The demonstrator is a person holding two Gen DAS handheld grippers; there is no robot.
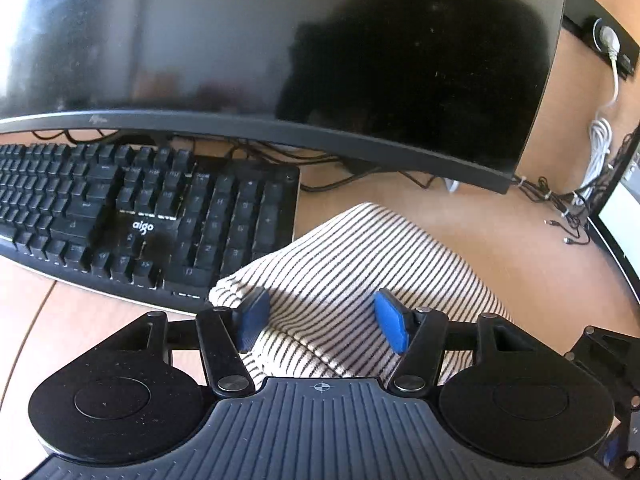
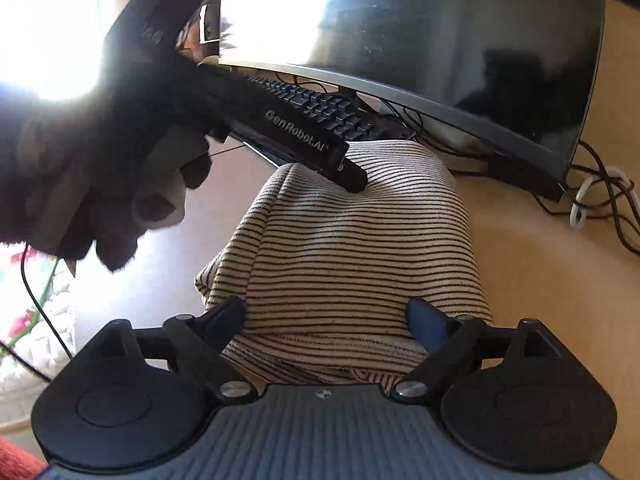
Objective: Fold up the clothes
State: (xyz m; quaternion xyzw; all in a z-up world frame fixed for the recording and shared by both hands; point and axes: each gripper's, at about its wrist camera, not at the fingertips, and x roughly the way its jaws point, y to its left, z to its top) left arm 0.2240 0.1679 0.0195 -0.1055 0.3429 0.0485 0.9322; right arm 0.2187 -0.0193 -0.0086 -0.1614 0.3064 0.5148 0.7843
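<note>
A cream garment with thin black stripes [image 1: 352, 264] lies folded in a compact bundle on the wooden desk [image 1: 500, 232], just right of the keyboard. My left gripper [image 1: 322, 320] is open, its blue pads straddling the bundle's near edge from above. In the right wrist view the same striped garment [image 2: 352, 248] fills the middle. My right gripper [image 2: 326, 320] is open, its fingers on either side of the bundle's near folded edge. The left gripper's black body [image 2: 280, 128], held by a gloved hand [image 2: 100, 184], rests over the garment's far left corner.
A black keyboard [image 1: 132, 208] sits at the left and a large dark curved monitor [image 1: 280, 48] stands behind the garment. Black and white cables [image 1: 592, 184] lie at the right by a second screen edge. A power strip [image 1: 608, 44] sits on the far right.
</note>
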